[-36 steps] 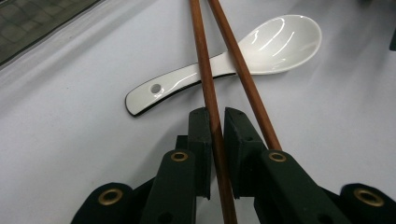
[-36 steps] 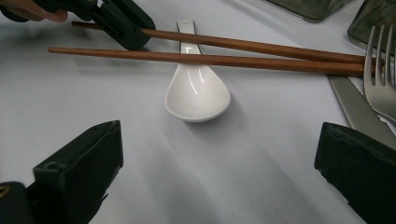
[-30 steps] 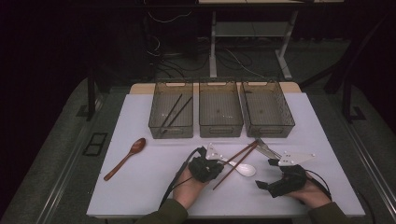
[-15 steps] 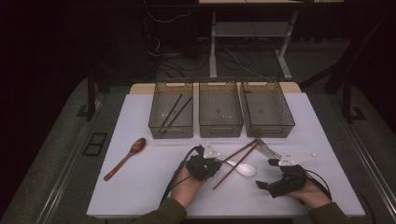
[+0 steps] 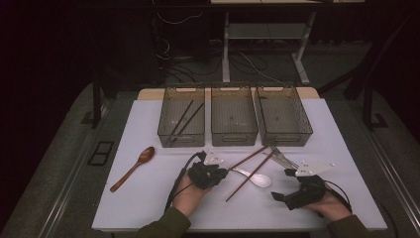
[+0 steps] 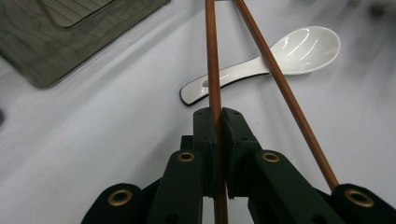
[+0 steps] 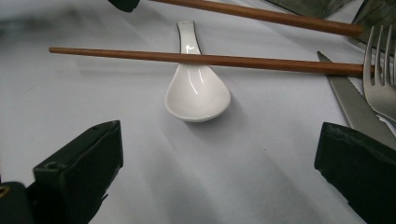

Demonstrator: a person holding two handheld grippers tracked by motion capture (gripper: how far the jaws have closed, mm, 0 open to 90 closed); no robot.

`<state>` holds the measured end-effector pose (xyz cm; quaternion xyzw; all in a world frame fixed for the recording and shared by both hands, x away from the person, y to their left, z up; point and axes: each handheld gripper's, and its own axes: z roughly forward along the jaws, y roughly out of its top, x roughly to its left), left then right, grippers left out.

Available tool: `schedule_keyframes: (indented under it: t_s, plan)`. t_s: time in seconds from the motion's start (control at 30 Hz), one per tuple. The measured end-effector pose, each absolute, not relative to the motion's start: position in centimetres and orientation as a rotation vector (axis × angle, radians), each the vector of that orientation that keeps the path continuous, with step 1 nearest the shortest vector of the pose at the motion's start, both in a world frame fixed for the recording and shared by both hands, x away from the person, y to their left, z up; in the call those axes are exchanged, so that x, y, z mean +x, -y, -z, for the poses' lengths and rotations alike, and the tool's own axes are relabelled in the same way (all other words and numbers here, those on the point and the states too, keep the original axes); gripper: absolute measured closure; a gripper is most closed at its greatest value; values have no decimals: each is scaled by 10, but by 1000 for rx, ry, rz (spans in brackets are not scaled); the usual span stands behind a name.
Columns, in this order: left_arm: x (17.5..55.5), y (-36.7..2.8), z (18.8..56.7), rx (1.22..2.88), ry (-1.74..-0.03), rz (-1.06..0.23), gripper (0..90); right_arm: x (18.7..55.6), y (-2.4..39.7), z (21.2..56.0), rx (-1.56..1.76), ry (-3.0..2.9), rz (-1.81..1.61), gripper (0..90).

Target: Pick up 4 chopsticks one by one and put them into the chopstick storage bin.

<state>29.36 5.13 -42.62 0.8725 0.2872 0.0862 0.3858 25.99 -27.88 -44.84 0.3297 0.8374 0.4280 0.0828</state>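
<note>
Between my left gripper's [image 6: 216, 114] jaws one brown chopstick [image 6: 213, 60] is clamped, near the table's middle. Its twin [image 7: 205, 59] lies across the white spoon's [image 7: 196, 91] handle. My right gripper [image 7: 219, 154] stands wide apart, bare tabletop [image 5: 148, 198] ahead; a fork [image 7: 380, 74] and knife [image 7: 355, 109] crowd one side.

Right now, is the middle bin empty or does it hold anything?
Empty. In the high view the middle bin shows only its bare mesh floor, while the left bin holds dark chopsticks.
</note>
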Motion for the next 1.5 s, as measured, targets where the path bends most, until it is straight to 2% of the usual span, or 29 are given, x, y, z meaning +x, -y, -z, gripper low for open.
schedule_keyframes:
  t_s: [0.67,1.5]
  plan:
    - [297,-88,409,2165,-606,-132,842,261,279,449,980,-2505,-1278,9]
    - [302,-128,391,2080,-638,-165,841,260,280,447,993,-2481,-1298,9]
